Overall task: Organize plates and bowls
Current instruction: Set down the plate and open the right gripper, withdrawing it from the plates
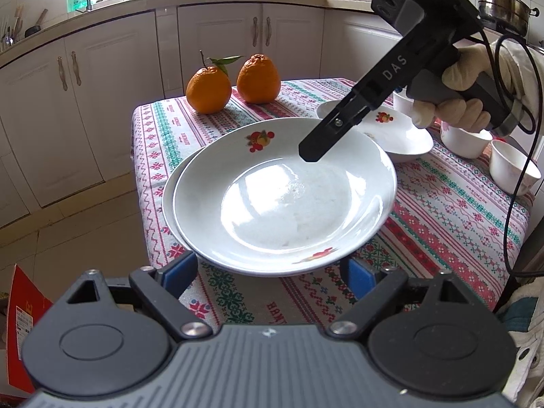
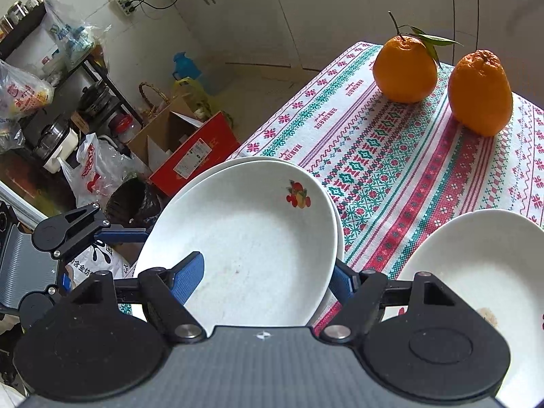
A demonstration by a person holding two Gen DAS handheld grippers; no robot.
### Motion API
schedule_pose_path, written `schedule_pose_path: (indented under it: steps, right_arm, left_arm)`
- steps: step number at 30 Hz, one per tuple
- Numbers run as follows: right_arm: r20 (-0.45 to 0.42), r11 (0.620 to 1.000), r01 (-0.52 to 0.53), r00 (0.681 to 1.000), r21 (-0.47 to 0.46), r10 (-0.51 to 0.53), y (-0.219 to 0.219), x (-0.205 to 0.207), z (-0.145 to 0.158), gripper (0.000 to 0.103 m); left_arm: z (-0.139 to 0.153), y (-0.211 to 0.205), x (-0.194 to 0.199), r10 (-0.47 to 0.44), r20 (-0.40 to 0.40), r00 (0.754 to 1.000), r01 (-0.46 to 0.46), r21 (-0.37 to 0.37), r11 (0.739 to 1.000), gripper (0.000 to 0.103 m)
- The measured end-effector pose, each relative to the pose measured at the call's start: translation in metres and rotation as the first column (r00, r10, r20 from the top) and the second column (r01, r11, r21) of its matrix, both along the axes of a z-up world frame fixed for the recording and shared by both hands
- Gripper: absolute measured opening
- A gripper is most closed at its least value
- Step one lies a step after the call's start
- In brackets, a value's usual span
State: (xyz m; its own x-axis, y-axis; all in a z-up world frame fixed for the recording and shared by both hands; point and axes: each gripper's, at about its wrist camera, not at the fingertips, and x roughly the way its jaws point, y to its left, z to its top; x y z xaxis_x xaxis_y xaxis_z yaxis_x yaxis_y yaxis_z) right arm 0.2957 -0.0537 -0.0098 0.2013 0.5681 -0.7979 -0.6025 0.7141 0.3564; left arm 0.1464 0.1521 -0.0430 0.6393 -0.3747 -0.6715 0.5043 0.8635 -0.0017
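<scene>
— How far along are they?

— Partway, I'd say. On the table (image 1: 459,217), two plates (image 1: 282,197) sit stacked at the near left edge; a third plate (image 1: 401,139) lies to the right, with small bowls (image 1: 513,170) loose beyond it.

— And the tools?

— Left gripper (image 1: 272,272) gapes wide under the stack's near rim. Right gripper (image 2: 268,275) is wide too, one finger (image 2: 190,272) inside the top plate, holding nothing.

— The oranges (image 1: 256,78)?

— Far side, untouched.
</scene>
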Motion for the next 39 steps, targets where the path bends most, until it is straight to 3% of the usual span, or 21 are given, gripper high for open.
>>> schedule_pose_path:
  steps: [6, 17, 23, 30, 35, 39]
  right_arm:
    - [0.017, 1.0, 0.029, 0.999, -0.012, -0.028, 0.0, -0.006, -0.001, 0.082]
    - [0.217, 0.987, 0.072, 0.975, -0.143, -0.04, 0.021, -0.04, -0.006, 0.085]
    - [0.258, 0.979, 0.086, 0.966, -0.184, -0.036, 0.025, -0.046, -0.012, 0.086]
    - [0.274, 0.984, 0.1, 0.96, -0.151, -0.055, 0.017, -0.054, -0.008, 0.089]
    - [0.339, 0.982, 0.152, 0.935, -0.115, -0.105, 0.0, -0.084, 0.0, 0.101]
    - [0.368, 0.968, 0.235, 0.911, -0.088, -0.188, -0.025, -0.109, 0.001, 0.103]
  left_arm:
    - [0.0, 0.0, 0.0, 0.003, -0.003, 1.0, -0.003, -0.004, 1.0, 0.091]
    - [-0.001, 0.002, 0.001, 0.0, -0.002, 1.0, 0.0, -0.012, 1.0, 0.091]
    - [-0.001, 0.001, 0.0, 0.0, 0.001, 1.0, 0.0, -0.009, 1.0, 0.091]
    - [0.003, 0.002, -0.004, 0.008, 0.019, 1.0, -0.008, -0.025, 1.0, 0.091]
    - [0.015, -0.002, -0.015, 0.01, 0.053, 0.999, -0.008, -0.028, 1.0, 0.097]
    - [0.027, -0.012, -0.02, -0.01, 0.086, 0.996, 0.011, -0.021, 1.0, 0.098]
